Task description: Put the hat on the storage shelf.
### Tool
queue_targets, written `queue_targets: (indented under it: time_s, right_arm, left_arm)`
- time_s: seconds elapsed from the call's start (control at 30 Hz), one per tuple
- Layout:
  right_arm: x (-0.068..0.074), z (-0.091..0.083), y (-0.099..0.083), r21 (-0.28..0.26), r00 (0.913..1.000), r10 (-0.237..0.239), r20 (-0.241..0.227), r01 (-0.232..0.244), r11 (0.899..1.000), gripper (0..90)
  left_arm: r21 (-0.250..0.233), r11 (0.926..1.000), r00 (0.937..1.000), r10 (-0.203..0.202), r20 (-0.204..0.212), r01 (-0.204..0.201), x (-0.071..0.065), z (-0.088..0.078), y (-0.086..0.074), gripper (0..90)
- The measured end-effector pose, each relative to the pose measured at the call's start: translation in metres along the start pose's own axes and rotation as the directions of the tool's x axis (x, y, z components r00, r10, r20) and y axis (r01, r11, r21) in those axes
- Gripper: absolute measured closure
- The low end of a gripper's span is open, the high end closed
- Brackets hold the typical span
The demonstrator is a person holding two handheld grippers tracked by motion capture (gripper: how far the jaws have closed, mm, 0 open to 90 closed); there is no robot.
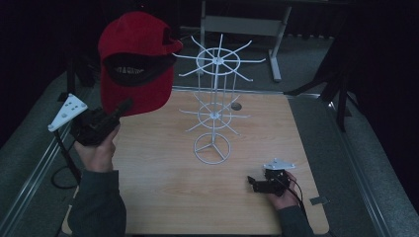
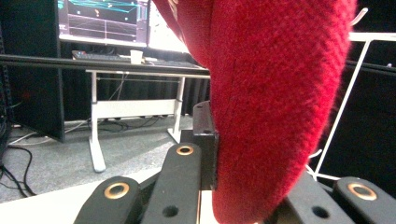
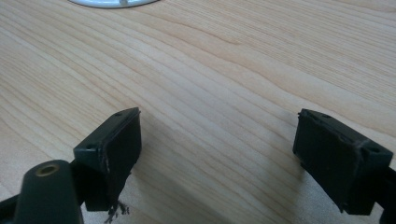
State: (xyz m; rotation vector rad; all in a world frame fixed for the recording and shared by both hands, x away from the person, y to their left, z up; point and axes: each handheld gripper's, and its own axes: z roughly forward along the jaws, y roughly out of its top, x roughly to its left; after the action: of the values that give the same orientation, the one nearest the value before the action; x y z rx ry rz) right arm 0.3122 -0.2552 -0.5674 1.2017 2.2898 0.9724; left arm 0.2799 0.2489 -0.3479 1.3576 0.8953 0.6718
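The left gripper (image 1: 123, 106) had its fingers squeezed shut on the red cap (image 1: 136, 61), holding it up in the air by its lower edge, left of the white wire rack (image 1: 215, 106). The cap looked soft, light and floppy. The right gripper (image 1: 254, 183) rested on the desk (image 1: 163, 197), fingers wide open, holding nothing. The rack's thin prongs stuck out, but the desk had lots of room.

A lab or recording studio: black curtains surround the light wooden table (image 1: 163, 207), tripod legs (image 1: 341, 106) stand at right, and lit computer monitors (image 2: 102, 21) (upper left of the left gripper view) sit on a white-legged desk (image 2: 135, 105).
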Motion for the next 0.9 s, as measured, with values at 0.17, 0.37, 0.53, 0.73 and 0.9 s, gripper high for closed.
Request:
queue_targets:
  time_s: [0.17,0.37,0.53,0.73,0.9]
  right_arm:
    - [0.0,0.0,0.0,0.0,1.0,0.0,0.0,0.0,1.0,15.1]
    - [0.0,0.0,0.0,0.0,1.0,0.0,0.0,0.0,1.0,15.1]
    - [0.0,0.0,0.0,0.0,1.0,0.0,0.0,0.0,1.0,15.2]
    - [0.0,0.0,0.0,0.001,1.0,0.001,-0.001,-0.001,1.0,15.1]
    - [0.0,0.0,0.0,0.0,1.0,0.002,-0.001,-0.002,1.0,15.1]
  left_arm:
    - [-0.003,1.0,1.0,0.002,0.006,-0.002,0.0,-0.001,-0.002,85.5]
    - [-0.007,0.9999,0.9999,0.009,0.014,-0.009,-0.002,-0.002,-0.004,85.4]
    - [0.0,1.0,0.9999,0.003,0.015,-0.003,-0.002,-0.002,-0.008,85.4]
    - [0.005,1.0,0.9998,-0.001,0.018,0.001,-0.001,-0.002,-0.014,85.4]
    - [0.0,1.0,0.9997,-0.009,0.023,0.009,-0.001,-0.003,-0.021,85.4]
